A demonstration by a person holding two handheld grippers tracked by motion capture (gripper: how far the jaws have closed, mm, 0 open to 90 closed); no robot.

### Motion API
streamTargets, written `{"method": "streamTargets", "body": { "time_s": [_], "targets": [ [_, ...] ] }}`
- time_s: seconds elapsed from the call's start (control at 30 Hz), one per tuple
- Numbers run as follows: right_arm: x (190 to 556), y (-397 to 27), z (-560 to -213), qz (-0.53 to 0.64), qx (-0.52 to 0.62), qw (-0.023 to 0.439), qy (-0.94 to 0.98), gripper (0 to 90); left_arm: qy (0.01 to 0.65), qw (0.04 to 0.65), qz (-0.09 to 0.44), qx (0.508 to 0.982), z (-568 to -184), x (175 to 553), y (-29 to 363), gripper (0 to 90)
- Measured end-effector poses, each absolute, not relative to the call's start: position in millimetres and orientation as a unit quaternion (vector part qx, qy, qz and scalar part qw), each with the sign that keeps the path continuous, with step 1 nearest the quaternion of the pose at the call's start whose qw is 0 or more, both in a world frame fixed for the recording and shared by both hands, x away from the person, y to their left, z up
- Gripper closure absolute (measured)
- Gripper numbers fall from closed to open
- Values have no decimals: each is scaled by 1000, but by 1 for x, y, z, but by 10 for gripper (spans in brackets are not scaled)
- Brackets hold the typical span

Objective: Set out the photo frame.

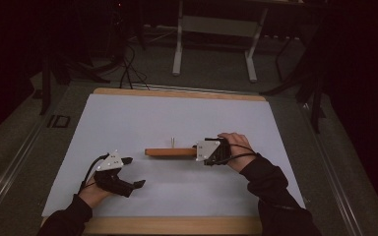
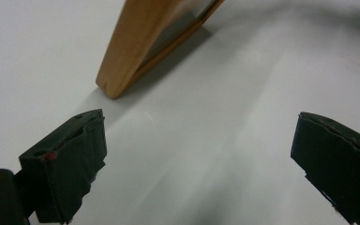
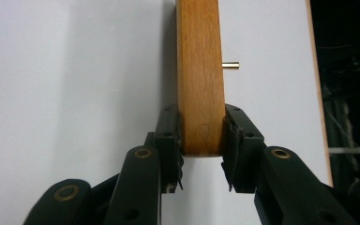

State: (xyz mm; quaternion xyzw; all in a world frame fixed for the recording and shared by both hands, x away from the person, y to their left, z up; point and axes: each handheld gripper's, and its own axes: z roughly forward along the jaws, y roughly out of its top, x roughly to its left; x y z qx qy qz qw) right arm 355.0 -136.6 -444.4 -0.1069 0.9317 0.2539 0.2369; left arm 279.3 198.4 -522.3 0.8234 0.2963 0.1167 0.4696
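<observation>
A long wooden block (image 1: 170, 152) lies level over the middle of the white table top, its right end clamped in my right gripper (image 1: 200, 152). In the right gripper view the block (image 3: 199, 70) runs straight away from me, pressed between both pads (image 3: 171, 136), and a small metal peg (image 3: 231, 65) sticks out of its right side. The peg (image 1: 173, 142) points up and away in the high view. My left gripper (image 1: 135, 172) rests at the front left, open and holding nothing. In its own view the block's free end (image 2: 136, 51) sits ahead of the left gripper (image 2: 199, 154).
The white sheet (image 1: 142, 118) covers a wooden table with its edge (image 1: 177, 225) showing at the front. Behind the table stand a white frame (image 1: 216, 29) and dark cables (image 1: 128, 64) on the floor.
</observation>
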Motion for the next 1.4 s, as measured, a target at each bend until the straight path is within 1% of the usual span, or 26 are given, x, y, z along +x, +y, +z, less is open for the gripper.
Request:
{"method": "streamTargets", "body": {
  "time_s": [0.27, 0.73, 1.4],
  "targets": [
    [377, -136, -436, 268, -81, 194, 940, 692, 299, 471, 123, 821, -523, 279, 200, 42],
    [424, -129, -428, 282, 7, 126, 951, 660, 293, 484, 139, 813, -525, 277, 197, 43],
    [452, -128, -434, 305, 68, 118, 943, 623, 300, 481, 137, 812, -529, 278, 198, 42]
  ]
}}
